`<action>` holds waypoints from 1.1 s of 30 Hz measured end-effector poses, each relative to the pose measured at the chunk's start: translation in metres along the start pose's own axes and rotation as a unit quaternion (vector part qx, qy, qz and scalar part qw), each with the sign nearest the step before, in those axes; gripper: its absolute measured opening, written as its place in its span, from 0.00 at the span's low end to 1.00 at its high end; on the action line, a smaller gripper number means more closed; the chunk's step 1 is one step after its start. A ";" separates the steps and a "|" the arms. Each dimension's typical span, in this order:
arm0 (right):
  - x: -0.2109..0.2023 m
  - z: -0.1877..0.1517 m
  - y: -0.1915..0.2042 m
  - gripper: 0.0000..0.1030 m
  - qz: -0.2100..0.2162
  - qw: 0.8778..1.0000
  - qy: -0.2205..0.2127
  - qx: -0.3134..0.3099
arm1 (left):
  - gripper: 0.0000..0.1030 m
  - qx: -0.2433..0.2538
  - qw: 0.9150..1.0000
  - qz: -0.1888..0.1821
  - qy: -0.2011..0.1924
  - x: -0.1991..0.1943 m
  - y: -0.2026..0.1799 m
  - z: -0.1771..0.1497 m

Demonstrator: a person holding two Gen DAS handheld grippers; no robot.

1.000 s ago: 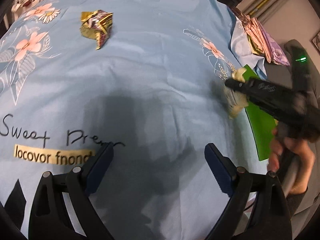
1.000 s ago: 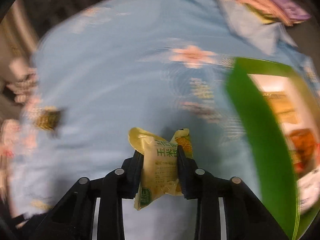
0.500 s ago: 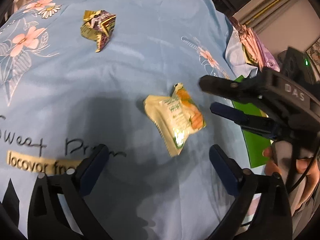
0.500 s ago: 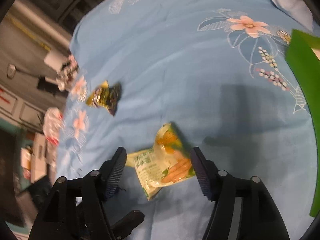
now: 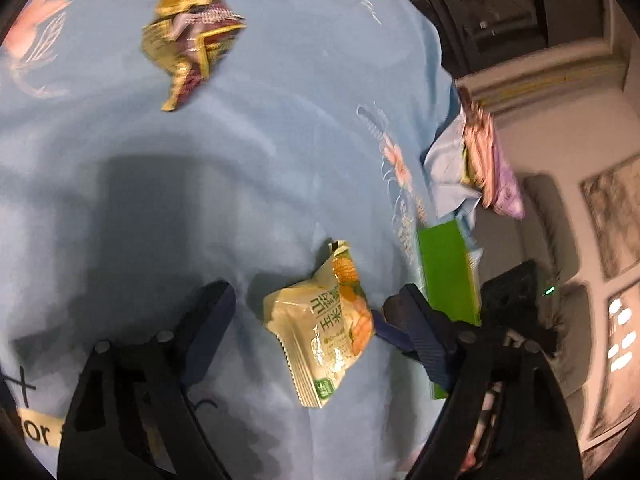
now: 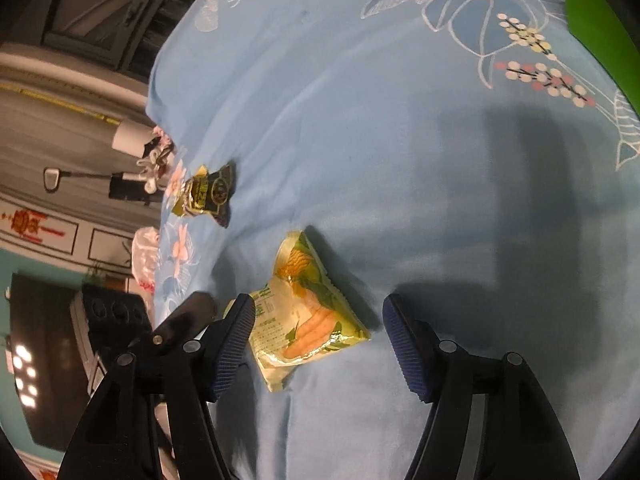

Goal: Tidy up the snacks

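A pale yellow corn snack packet [image 5: 326, 330] lies flat on the light blue floral bedsheet [image 5: 260, 160]. My left gripper [image 5: 316, 320] is open, with one finger on each side of the packet. My right gripper [image 6: 320, 332] is open too and straddles the same packet [image 6: 304, 316] from the opposite side. A crumpled gold and purple snack packet [image 5: 188, 48] lies farther off on the sheet; it also shows in the right wrist view [image 6: 206, 194]. A green box [image 5: 448, 276] stands at the bed's right edge.
Folded pink and purple cloths [image 5: 484, 160] sit beyond the green box. The green box's side [image 6: 600, 28] shows at the top right of the right wrist view. A wall, shelf items [image 6: 132, 168] and a dark screen lie past the bed's far edge.
My right gripper let go of the corn packet onto the sheet and opened. My left gripper moved in until its open fingers flank the packet.
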State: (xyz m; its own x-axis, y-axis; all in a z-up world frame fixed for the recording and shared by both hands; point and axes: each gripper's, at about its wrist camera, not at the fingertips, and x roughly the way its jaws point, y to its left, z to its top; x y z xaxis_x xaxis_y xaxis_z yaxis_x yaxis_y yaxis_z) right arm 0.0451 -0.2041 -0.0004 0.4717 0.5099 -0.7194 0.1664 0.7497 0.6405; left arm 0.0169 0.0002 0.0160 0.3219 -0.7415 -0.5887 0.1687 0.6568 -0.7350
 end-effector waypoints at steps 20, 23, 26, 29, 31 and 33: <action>-0.003 -0.012 0.025 0.25 -0.058 0.992 -0.027 -0.111 | 0.24 0.012 1.000 0.018 0.000 0.010 -0.004 0.004; -0.015 -0.011 0.026 0.24 -0.035 0.992 -0.045 -0.108 | 0.23 0.011 1.000 -0.003 -0.009 0.001 -0.012 0.006; -0.039 -0.011 0.032 0.24 -0.022 0.990 -0.075 -0.114 | 0.23 0.037 0.999 -0.009 -0.026 -0.008 -0.038 0.007; -0.076 -0.009 0.030 0.24 -0.009 0.987 -0.117 -0.105 | 0.23 0.077 0.996 -0.008 -0.038 -0.010 -0.081 0.008; -0.107 -0.008 0.018 0.24 -0.001 0.984 -0.150 -0.090 | 0.23 0.107 0.994 -0.014 -0.034 -0.001 -0.115 0.008; -0.135 -0.007 -0.006 0.24 0.003 0.983 -0.175 -0.049 | 0.22 0.133 0.991 -0.023 -0.014 0.023 -0.151 0.005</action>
State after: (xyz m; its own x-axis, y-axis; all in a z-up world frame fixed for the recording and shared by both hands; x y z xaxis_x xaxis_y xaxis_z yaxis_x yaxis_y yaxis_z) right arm -0.0255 -0.2746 0.0911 0.7439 0.3515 -0.5684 0.0858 0.7932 0.6029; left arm 0.0039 -0.1151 0.1150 0.3329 -0.7700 -0.5443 0.4215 0.6379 -0.6446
